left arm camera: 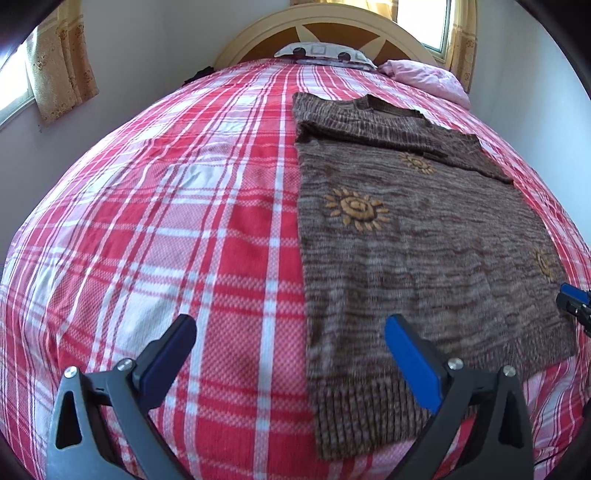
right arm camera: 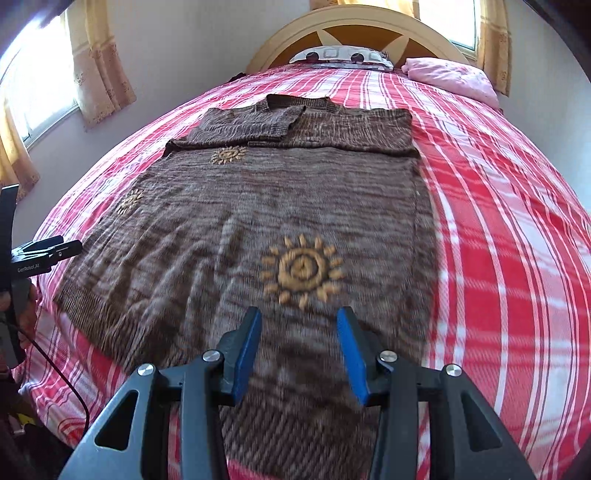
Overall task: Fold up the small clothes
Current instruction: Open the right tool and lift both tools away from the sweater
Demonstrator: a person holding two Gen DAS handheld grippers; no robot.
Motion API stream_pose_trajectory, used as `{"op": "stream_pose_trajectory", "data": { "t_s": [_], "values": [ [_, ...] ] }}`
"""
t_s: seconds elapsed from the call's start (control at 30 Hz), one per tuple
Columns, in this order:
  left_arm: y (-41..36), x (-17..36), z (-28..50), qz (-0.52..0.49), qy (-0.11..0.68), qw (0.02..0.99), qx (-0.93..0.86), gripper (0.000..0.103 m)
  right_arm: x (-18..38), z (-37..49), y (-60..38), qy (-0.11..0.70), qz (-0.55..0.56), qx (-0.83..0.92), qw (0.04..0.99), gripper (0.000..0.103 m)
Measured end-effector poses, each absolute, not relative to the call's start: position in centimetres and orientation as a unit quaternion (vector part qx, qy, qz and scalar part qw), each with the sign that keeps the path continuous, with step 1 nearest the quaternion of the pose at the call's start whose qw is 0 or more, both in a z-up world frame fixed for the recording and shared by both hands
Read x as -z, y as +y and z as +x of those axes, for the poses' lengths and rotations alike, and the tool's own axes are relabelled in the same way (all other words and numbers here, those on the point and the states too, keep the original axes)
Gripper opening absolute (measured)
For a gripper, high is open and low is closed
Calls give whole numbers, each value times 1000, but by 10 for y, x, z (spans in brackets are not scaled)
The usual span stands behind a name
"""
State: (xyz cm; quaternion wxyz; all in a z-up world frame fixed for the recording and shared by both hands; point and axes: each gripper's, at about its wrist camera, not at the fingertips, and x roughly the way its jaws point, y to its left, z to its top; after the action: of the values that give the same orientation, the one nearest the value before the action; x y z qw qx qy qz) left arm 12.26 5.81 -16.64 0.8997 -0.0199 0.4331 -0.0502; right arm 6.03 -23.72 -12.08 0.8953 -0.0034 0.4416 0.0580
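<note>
— Red-and-white plaid bedspread (right arm camera: 517, 240) covers the whole bed, right? What's nearest?

— Nearest, in the right wrist view, the right tool (right arm camera: 299, 350) hangs over the ribbed hem of a brown marled knitted sweater with embroidered golden suns (right arm camera: 258, 206). Its blue pads are partly parted, with nothing between them.

— And the other one?

— The left tool (left arm camera: 291, 354) has its jaws spread wide and empty. One finger is over bare plaid, the other over the sweater's hem corner on that side. From the right wrist view its black body (right arm camera: 44, 254) shows at the sweater's left edge, with part of a hand and a black cable below it near the bed's near left corner.

— How does the sweater lie?

— Flat on the bedspread, hem toward the foot edge of the bed, collar toward the headboard. Both sleeves are folded in across the chest, one overlapping the other just below the collar. A large sun sits just beyond the right tool.

— Farther up?

— At the head edge a white patterned pillow (right arm camera: 343, 55) rests against the cream and brown arched wooden headboard (right arm camera: 354, 26), and a pink crumpled cloth (right arm camera: 450, 77) sits at the far right corner. Yellow patterned curtains (right arm camera: 99, 62) hang at the windows behind.
</note>
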Motion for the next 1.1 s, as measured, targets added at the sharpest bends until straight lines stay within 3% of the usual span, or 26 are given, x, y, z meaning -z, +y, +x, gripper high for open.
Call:
{"op": "stream_pose_trajectory", "data": {
  "t_s": [0.6,0.8,1.1],
  "values": [
    [62,181,85,-32,445,893,58,102,122,12,-253,438,42,-35,897,45],
    [56,183,78,-22,441,895,67,96,123,5,-262,436,54,-23,898,45],
    [51,178,66,-21,433,896,94,68,126,-1,-276,442,68,-14,895,45]
  ]
}}
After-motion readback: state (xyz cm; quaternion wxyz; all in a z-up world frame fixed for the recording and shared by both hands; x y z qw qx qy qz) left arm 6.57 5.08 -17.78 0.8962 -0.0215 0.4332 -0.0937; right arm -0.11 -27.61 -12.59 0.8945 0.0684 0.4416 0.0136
